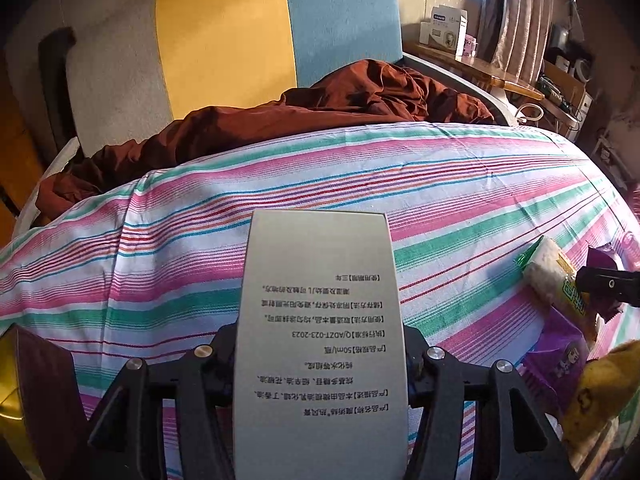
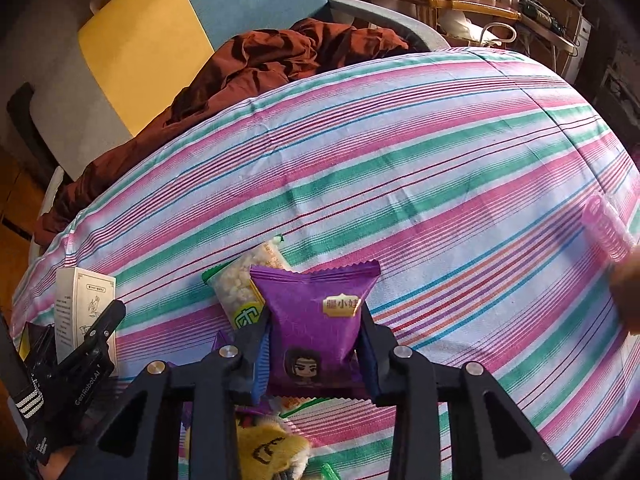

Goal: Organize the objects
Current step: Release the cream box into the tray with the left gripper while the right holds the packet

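Note:
My left gripper (image 1: 320,360) is shut on a tall white carton (image 1: 320,328) printed with Chinese text, held above the striped bedsheet (image 1: 440,184). The carton also shows in the right wrist view (image 2: 82,304), with the left gripper (image 2: 86,344) around it. My right gripper (image 2: 316,340) is shut on a purple snack packet (image 2: 314,320) with a cartoon face. Under it lies a clear puffed-rice snack packet with green ends (image 2: 244,284). That rice packet (image 1: 548,272) and another purple packet (image 1: 560,360) show at the right in the left wrist view, beside the right gripper's tip (image 1: 608,284).
A yellow plush toy (image 2: 268,452) lies under the right gripper. A pink hair roller (image 2: 608,228) lies at the sheet's right edge. A brown blanket (image 1: 320,108) is heaped behind the sheet, before a yellow and blue headboard (image 1: 224,40). A wooden table (image 1: 480,68) with boxes stands at the back right.

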